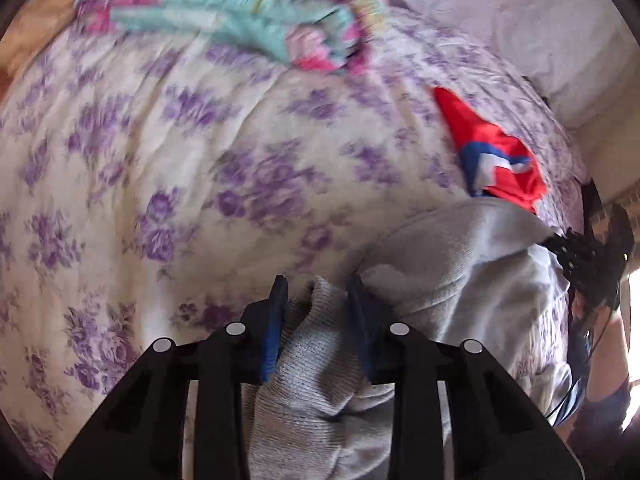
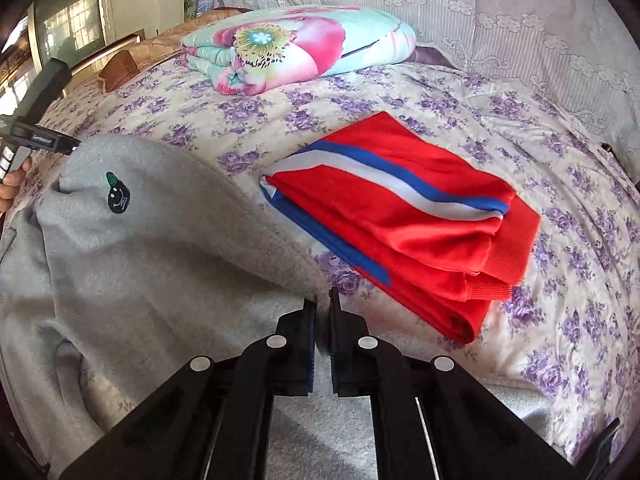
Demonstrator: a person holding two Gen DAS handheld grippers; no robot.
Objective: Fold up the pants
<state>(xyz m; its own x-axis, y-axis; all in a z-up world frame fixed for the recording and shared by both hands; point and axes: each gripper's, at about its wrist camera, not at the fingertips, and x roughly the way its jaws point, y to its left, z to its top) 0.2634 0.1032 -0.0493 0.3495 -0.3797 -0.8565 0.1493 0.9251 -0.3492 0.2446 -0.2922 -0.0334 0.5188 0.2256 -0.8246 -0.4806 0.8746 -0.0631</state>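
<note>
Gray pants (image 2: 152, 240) lie on the flowery bed (image 2: 520, 360), bunched up near its front edge. Left tongs (image 1: 316, 292) pinch a thick fold of the gray cloth between blue pads. Right tongs (image 2: 323, 306) are squeezed nearly closed on the pants' edge. Folded red pants (image 2: 420, 216) with blue and white stripes sit just beside them. Farther back lies a folded flower blanket (image 2: 304, 48).

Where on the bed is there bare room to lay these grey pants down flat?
Bare floral sheet lies left of the grey pants, reaching up to the folded flowered quilt. A narrower strip runs between that quilt and the folded red pants. It is crowded where the grey pants nearly meet the red ones.
</note>
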